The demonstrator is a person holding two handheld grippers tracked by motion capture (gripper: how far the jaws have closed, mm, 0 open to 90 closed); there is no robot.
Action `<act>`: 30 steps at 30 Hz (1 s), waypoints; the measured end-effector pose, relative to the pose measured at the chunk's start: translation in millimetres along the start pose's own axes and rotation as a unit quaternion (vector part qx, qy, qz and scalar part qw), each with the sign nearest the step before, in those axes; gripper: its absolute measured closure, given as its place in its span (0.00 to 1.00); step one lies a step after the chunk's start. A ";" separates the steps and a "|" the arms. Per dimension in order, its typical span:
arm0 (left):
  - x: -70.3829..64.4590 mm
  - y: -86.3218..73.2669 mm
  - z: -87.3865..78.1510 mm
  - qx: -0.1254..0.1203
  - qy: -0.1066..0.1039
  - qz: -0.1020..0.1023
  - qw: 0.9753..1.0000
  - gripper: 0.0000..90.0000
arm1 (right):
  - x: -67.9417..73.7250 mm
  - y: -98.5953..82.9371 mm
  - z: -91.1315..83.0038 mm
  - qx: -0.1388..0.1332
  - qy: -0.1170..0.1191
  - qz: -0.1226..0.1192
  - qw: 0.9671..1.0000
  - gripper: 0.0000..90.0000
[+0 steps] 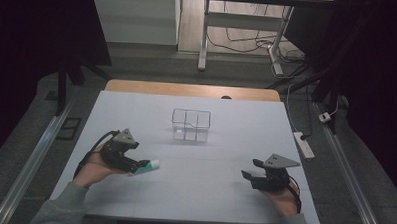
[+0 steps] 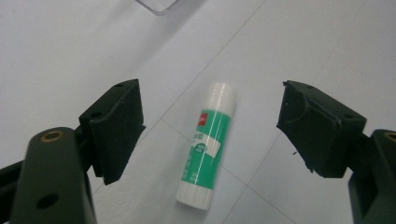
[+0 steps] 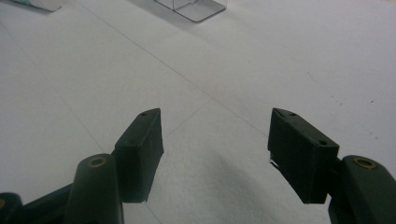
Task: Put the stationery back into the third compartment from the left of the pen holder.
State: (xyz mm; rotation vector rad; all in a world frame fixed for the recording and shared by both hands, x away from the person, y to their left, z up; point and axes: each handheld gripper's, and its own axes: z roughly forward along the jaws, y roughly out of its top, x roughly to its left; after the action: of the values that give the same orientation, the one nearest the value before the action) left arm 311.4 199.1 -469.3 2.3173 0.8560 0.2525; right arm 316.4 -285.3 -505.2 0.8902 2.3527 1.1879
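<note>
The glue stick [image 2: 208,145] is lying flat on the white table [image 1: 209,187], green label up, white cap pointing away from me, and I'm straddling it with my left claw [image 2: 210,126]. Jaws are spread wide, one on each side of the stick, neither one touching it. From the high view, the glue stick [image 1: 148,166] is poking out just past my left claw [image 1: 137,166], on the near left part of the table. Beyond it, toward the middle of the table, the clear plastic box [image 1: 190,124] with its compartments is standing well apart from the stick. Over on the right, my other claw [image 3: 215,135] is hovering over bare table, jaws gaping wide too, gripping nothing.
</note>
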 end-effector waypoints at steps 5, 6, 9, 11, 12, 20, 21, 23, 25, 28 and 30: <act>3.2 8.0 10.9 0.020 -0.011 0.005 1.000 0.25 | 0.4 -0.5 4.0 0.012 0.003 -0.007 1.000 0.39; 3.5 9.8 13.5 0.025 -0.011 0.006 1.000 0.25 | 0.5 -0.7 4.4 0.013 0.004 -0.006 1.000 0.39; 3.4 14.5 20.9 0.040 -0.015 0.010 0.999 0.25 | 0.7 -0.7 4.5 0.013 0.004 -0.007 1.000 0.39; 3.0 17.4 25.5 0.052 -0.018 0.016 0.998 0.25 | 0.6 -0.6 4.5 0.013 0.004 -0.007 1.000 0.39; 2.7 19.0 28.1 0.060 -0.018 0.020 0.998 0.25 | 0.6 -0.6 4.6 0.013 0.004 -0.007 1.000 0.39; 4.0 30.7 48.9 0.113 -0.030 0.043 0.992 0.26 | 1.3 -0.9 6.8 0.020 0.007 -0.009 1.000 0.38; 3.7 31.0 50.6 0.117 -0.032 0.044 0.992 0.26 | 1.1 -1.0 6.7 0.020 0.007 -0.008 1.000 0.38; 2.7 30.8 53.9 0.126 -0.033 0.046 0.990 0.27 | 0.4 -1.0 6.6 0.020 0.007 -0.008 1.000 0.38; 1.8 30.2 57.5 0.139 -0.028 0.052 0.988 0.27 | 0.0 -1.2 7.4 0.022 0.005 -0.008 1.000 0.38; 0.7 28.8 62.9 0.154 -0.027 0.060 0.986 0.29 | -0.5 -1.3 8.6 0.024 0.008 -0.009 1.000 0.38; 0.0 28.6 65.7 0.159 -0.028 0.066 0.985 0.31 | -0.4 -1.2 9.3 0.026 0.008 -0.010 1.000 0.38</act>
State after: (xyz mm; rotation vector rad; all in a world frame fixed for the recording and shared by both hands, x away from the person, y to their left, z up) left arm 351.1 149.1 -502.0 2.6701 0.7609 0.1115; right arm 321.4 -280.7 -511.5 0.8758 2.4094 1.1354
